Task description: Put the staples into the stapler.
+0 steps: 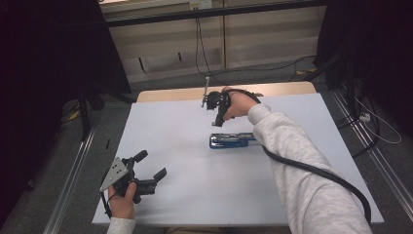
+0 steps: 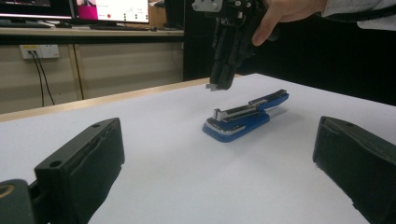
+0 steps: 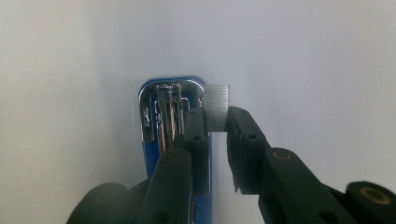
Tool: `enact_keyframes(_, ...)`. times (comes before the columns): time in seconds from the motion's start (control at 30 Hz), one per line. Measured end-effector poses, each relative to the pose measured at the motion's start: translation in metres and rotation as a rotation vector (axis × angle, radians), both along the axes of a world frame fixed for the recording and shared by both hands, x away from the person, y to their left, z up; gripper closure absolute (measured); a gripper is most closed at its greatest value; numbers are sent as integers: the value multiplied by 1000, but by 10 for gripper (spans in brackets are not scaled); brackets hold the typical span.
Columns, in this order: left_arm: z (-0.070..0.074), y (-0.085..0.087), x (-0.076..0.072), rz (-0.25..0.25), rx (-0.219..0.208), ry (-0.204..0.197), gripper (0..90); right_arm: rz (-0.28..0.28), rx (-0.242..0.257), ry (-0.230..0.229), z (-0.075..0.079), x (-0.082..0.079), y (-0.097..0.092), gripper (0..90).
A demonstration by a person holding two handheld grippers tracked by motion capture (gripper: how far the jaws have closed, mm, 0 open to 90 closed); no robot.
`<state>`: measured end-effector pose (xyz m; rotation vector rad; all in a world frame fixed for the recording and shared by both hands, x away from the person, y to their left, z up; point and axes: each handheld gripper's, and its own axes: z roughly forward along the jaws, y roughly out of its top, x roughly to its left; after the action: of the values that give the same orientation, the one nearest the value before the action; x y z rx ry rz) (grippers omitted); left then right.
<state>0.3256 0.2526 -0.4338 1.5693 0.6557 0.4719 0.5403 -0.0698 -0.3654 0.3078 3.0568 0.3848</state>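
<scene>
in the high view a blue stapler [image 1: 233, 141] lies open near the middle of a white table [image 1: 195, 195]. the person's right arm reaches in from the lower right, wrist bent so the right gripper [image 1: 217, 122] points down just above the stapler's left end, its jaws pinching a small strip of staples [image 3: 218, 105]. at lower left the left gripper [image 1: 151, 165] rests low in the hand, jaws spread wide and empty.
</scene>
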Motion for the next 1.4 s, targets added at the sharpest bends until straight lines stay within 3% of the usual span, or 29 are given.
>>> enact_keyframes(0.1,0,1,-1,-7,17,2,24,-6,0,-2,0,0,-1,787)
enact_keyframes(0.33,0,0,0,-7,2,4,24,-3,11,0,1,-1,-2,787)
enact_keyframes(0.47,0,0,2,-11,25,-14,27,-3,12,4,1,-1,-2,787)
enact_keyframes(0.8,0,-1,2,-25,30,-8,28,-16,22,11,2,-1,-4,787)
enact_keyframes(1.4,1,-1,1,-17,44,-10,28,22,12,37,0,-11,5,787)
